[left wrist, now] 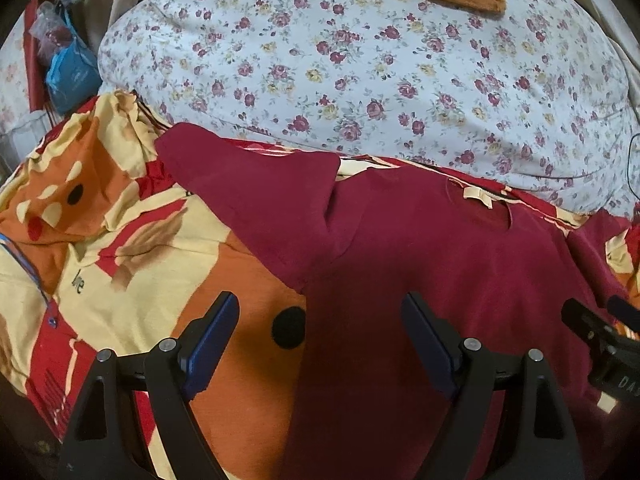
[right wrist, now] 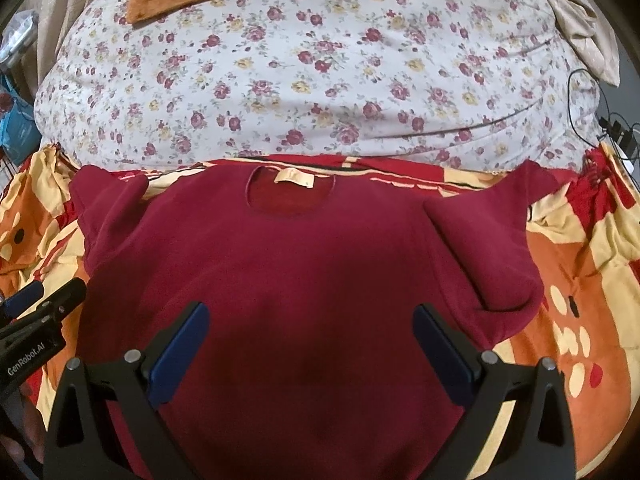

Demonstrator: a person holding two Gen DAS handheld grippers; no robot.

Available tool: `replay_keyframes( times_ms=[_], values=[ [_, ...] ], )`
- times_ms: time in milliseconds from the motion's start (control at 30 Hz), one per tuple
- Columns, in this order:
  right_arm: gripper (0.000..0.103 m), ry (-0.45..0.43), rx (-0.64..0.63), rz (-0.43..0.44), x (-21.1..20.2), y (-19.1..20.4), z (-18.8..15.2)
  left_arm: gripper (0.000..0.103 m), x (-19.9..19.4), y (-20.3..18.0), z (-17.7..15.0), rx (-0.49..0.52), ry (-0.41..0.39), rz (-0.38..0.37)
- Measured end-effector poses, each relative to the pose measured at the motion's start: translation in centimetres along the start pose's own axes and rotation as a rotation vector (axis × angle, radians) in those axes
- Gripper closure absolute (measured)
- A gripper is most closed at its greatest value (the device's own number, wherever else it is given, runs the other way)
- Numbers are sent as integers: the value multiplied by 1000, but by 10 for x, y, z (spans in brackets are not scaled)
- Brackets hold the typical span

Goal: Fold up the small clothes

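Below both grippers, the red shirt (right wrist: 280, 264) lies flat on the bedspread (right wrist: 580, 280), apparently unfolded. Left gripper (left wrist: 320, 336) and right gripper (right wrist: 312, 344) hover released, empty. Next: I grasp a sleeve (right wrist: 480, 248), fold inward.

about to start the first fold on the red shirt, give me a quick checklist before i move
1. Maroon shirt lies flat, neck label up: ok.
2. Left tool open, holding nothing: ok.
3. Right tool open, holding nothing: ok.
4. Sleeves spread flat: not ok, the right sleeve is doubled over on itself.
5. Bottom hem visible and straight: cannot tell, it is hidden below both tools.
6. Patterned blanket smooth under the shirt: cannot tell, wrinkled at the sides.
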State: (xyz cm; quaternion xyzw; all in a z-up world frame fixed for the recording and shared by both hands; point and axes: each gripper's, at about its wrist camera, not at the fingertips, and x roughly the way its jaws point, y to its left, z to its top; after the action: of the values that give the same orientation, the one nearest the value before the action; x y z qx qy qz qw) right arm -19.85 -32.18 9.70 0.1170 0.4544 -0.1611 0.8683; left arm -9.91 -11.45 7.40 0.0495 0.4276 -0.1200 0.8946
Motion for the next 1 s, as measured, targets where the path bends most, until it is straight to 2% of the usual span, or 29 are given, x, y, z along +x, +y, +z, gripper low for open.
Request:
replay_keyframes(
  times_ms=[167,767,1000],
  values=[
    [0,8,14,-3,5,-1,1,26,-1,-6,1,28,-18,28],
    [0,12,25,-4,11,1,2,26,3,-3,2,22,-12,40],
    [0,18,18,6,16,3,3,26,15,14,11,-27,13,30]
  ],
)
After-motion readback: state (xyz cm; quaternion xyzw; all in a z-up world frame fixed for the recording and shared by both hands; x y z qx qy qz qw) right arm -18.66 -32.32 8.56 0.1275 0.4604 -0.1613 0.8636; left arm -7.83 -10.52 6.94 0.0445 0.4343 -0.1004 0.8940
